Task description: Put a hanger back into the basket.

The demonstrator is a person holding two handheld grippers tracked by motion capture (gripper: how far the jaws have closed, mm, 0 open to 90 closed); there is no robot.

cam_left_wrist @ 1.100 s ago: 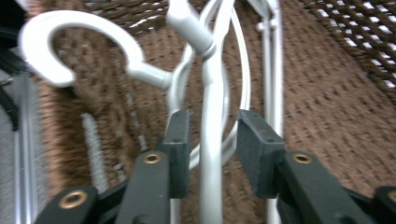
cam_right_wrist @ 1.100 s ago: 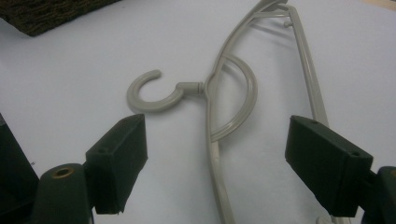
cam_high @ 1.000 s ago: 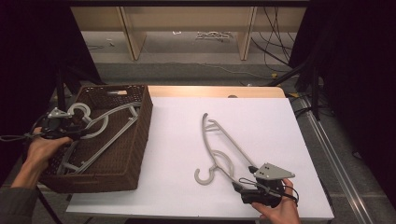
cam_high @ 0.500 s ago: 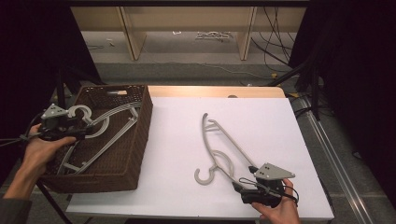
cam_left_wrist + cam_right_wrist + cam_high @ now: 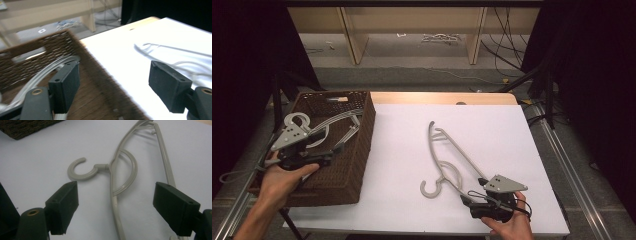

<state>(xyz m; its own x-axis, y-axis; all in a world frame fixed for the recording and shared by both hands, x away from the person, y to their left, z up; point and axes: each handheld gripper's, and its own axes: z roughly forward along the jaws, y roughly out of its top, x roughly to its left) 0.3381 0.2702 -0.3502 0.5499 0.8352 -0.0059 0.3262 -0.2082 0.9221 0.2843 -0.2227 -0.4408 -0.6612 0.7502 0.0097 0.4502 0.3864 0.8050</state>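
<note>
A grey plastic hanger (image 5: 460, 152) lies flat on the white table (image 5: 412, 130), hook toward the near edge. My right gripper (image 5: 468, 199) sits at its near end, open, with the hanger's lower arm (image 5: 113, 202) running between the jaws, untouched by either pad. A second grey hanger (image 5: 337, 119) rests in the brown wicker basket (image 5: 368, 131) at the left. My left gripper (image 5: 334, 149) hovers over the basket's near right part; its jaws have just been opening and stand open with nothing between them (image 5: 120, 82). Under it I see the basket's rim (image 5: 50, 47) and the hanger (image 5: 47, 71) inside.
The basket stands off the table's left edge on a dark stand. Behind the table are a wooden shelf unit (image 5: 412, 30) and loose cables (image 5: 507, 45) on the floor. A metal rail (image 5: 572, 165) runs along the right side. The table hanger (image 5: 170, 48) lies right of the left jaws.
My left gripper has let go of the hanger in the basket, opened, and drawn away toward the right and up. The right gripper and the table hanger have stayed still.
</note>
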